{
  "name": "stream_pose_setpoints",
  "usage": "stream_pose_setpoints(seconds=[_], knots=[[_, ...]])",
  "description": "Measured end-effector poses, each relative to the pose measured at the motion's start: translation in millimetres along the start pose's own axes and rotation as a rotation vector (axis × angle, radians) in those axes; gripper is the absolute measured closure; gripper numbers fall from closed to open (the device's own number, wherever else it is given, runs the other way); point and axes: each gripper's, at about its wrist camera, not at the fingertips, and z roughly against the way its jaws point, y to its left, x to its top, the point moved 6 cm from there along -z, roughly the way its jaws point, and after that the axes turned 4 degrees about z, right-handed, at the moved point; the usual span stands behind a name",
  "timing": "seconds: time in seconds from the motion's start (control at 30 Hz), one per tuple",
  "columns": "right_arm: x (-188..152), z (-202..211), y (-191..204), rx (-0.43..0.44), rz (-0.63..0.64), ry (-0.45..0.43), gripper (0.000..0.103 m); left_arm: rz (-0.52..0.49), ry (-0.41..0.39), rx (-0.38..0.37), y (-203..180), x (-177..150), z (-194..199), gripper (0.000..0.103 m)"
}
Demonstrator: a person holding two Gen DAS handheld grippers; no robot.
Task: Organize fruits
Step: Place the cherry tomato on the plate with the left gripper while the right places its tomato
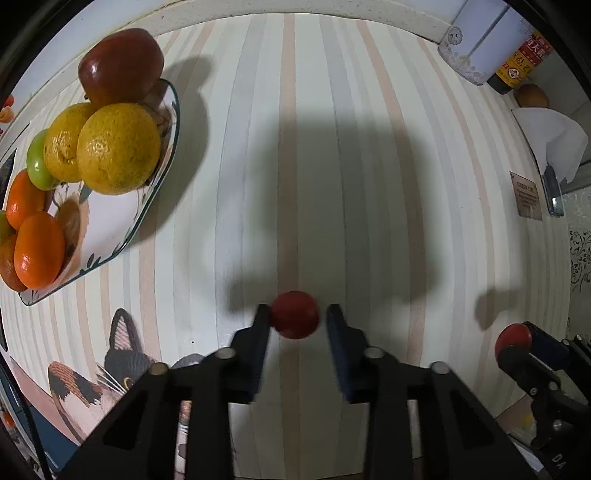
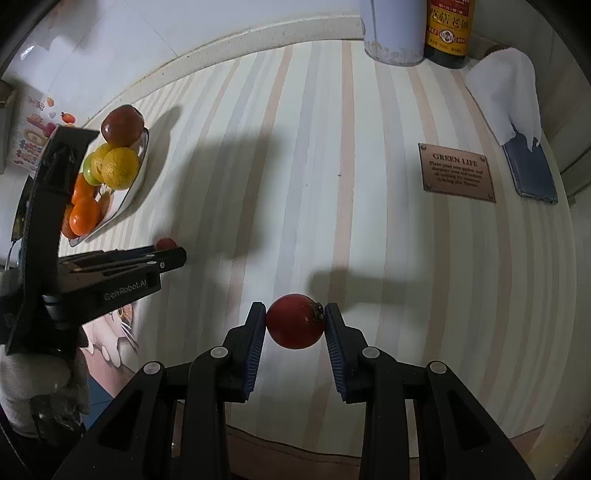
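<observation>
Here the right claw [image 2: 295, 319] pinches one red fruit [image 2: 295, 321], while the left claw [image 1: 295, 317] brackets another [image 1: 294, 314] slightly agape.

place: home kitchen table | cues: striped tablecloth [image 2: 332, 166], soy-sauce bottle [image 2: 448, 33], fruit plate [image 1: 147, 206]

A: What sits between the left claw [image 1: 297, 314] fingers?

B: A small red fruit [image 1: 294, 314], touching the left finger; a gap shows at the right one.

A: And the plate [image 1: 110, 236]?

B: Far left on the striped bench [image 1: 332, 147], piled with a red apple [image 1: 120, 66], two yellow citrus, oranges and a green fruit.

A: The right claw [image 1: 517, 341]?

B: Low right, gripping another red fruit [image 1: 512, 338].
</observation>
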Motion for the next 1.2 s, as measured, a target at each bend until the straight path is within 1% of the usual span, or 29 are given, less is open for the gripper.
stream_pose_setpoints(seconds=[0.23, 0.33, 0.4, 0.47, 0.5, 0.6, 0.63, 0.7, 0.77, 0.8, 0.9, 0.97, 1.07, 1.13, 1.2], knots=[[8, 7, 5, 0.002, 0.014, -0.015, 0.068, 0.015, -0.022, -0.012, 8, 0, 4, 0.08], [13, 10, 10, 0.02, 0.018, -0.029, 0.068, 0.033, -0.043, -0.025, 16, 2, 17, 0.08], [19, 11, 18, 0.053, 0.022, -0.042, 0.068, 0.064, -0.062, -0.051, 27, 3, 33, 0.08], [28, 7, 33, 0.12, 0.022, -0.052, 0.068, 0.107, -0.081, -0.073, 45, 5, 51, 0.08], [32, 5, 39, 0.15, 0.017, -0.053, 0.068, 0.157, -0.089, -0.084, 57, 6, 61, 0.08], [50, -5, 72, 0.269, 0.026, -0.066, 0.068, 0.252, -0.116, -0.123, 90, 8, 86, 0.08], [59, -11, 89, 0.32, 0.037, -0.066, 0.068, 0.281, -0.116, -0.136, 104, 10, 88, 0.08], [70, -20, 115, 0.363, 0.064, -0.073, 0.068, 0.35, -0.117, -0.152, 128, 15, 92, 0.08], [80, -30, 140, 0.392, 0.107, -0.076, 0.068, 0.4, -0.111, -0.169, 146, 15, 88, 0.08], [83, -35, 149, 0.399, 0.116, -0.076, 0.068, 0.428, -0.102, -0.182, 156, 17, 85, 0.08], [97, -52, 176, 0.423, 0.15, -0.067, 0.068, 0.488, -0.073, -0.226, 164, 23, 77, 0.08], [103, -61, 186, 0.424, 0.175, -0.062, 0.068, 0.515, -0.061, -0.236, 171, 26, 71, 0.08], [112, -71, 196, 0.414, 0.211, -0.058, 0.068, 0.537, -0.052, -0.24, 178, 26, 67, 0.08], [116, -76, 199, 0.394, 0.236, -0.054, 0.068, 0.552, -0.041, -0.253, 181, 26, 64, 0.08], [119, -81, 201, 0.394, 0.254, -0.044, 0.068, 0.559, -0.03, -0.263, 183, 27, 60, 0.079]])
